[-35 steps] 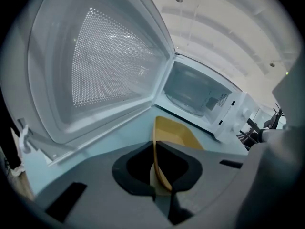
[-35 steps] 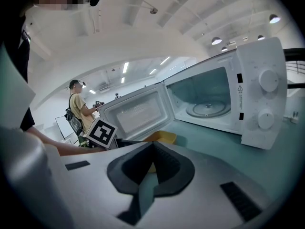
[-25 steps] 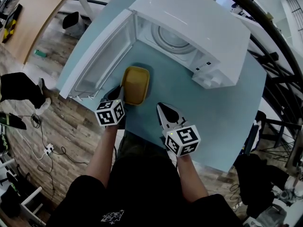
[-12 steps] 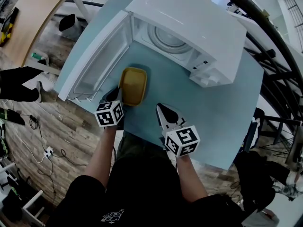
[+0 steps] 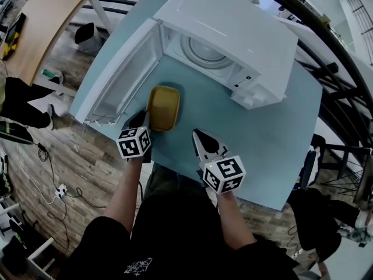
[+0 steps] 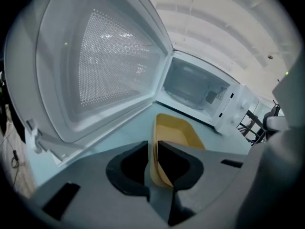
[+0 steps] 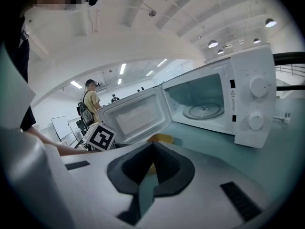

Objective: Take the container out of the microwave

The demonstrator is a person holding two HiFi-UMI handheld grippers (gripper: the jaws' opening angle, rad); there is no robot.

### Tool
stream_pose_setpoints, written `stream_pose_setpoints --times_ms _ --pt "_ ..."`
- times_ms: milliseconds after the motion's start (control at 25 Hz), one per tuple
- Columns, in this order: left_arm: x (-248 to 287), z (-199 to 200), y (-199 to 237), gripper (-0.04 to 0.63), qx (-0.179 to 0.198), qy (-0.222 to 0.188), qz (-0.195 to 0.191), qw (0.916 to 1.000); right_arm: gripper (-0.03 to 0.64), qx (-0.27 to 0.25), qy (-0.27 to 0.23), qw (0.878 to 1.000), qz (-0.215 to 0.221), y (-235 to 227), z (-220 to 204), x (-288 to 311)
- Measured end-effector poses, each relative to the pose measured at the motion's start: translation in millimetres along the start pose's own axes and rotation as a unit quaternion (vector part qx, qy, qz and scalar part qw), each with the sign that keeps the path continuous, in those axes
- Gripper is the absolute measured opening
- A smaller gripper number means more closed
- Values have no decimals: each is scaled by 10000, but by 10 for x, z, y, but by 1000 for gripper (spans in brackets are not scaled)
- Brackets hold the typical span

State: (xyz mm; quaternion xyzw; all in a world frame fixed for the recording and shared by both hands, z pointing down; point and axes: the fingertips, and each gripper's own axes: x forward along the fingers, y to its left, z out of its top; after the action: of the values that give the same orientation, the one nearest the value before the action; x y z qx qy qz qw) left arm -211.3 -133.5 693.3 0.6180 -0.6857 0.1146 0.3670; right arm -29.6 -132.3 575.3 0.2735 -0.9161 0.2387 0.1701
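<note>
Fingers [image 6: 129,165] of the left gripper [image 5: 144,118] are pinched on the near wall of the yellow container [image 5: 164,107], which is seen on the teal bench [image 5: 262,127] outside the open microwave [image 5: 233,34], beside its door [image 5: 119,74]. Fingers of the right gripper [image 5: 196,133] are pressed together, empty, just right of the container.

The boxy white microwave [image 5: 233,34] has a smooth, glossy shell that catches the light. Its open white door [image 6: 109,66] holds a finely perforated, metal-looking screen in a shiny plastic frame. The round turntable [image 5: 208,50] inside looks like ribbed glass. The oblong yellow container [image 5: 163,107] is smooth plastic with a soft sheen. The pale teal table top [image 5: 262,139] is matt and even. The left gripper [image 5: 147,115] and right gripper [image 5: 195,132] have jaws of matt grey plastic edged in dull black. The brown floor [image 5: 52,156] is grained wood plank.
</note>
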Motion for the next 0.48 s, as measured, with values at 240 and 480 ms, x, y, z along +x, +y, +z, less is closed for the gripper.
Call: stream_pose_setpoints --times_ms 240,480 --pt "-230 112 -38 48 22 -214 82 9997 6 -39 -173 9998 -2 18 84 -156" --pt "-560 253 -157 48 4 -516 190 9985 6 -49 -369 9993 4 50 164 -411"
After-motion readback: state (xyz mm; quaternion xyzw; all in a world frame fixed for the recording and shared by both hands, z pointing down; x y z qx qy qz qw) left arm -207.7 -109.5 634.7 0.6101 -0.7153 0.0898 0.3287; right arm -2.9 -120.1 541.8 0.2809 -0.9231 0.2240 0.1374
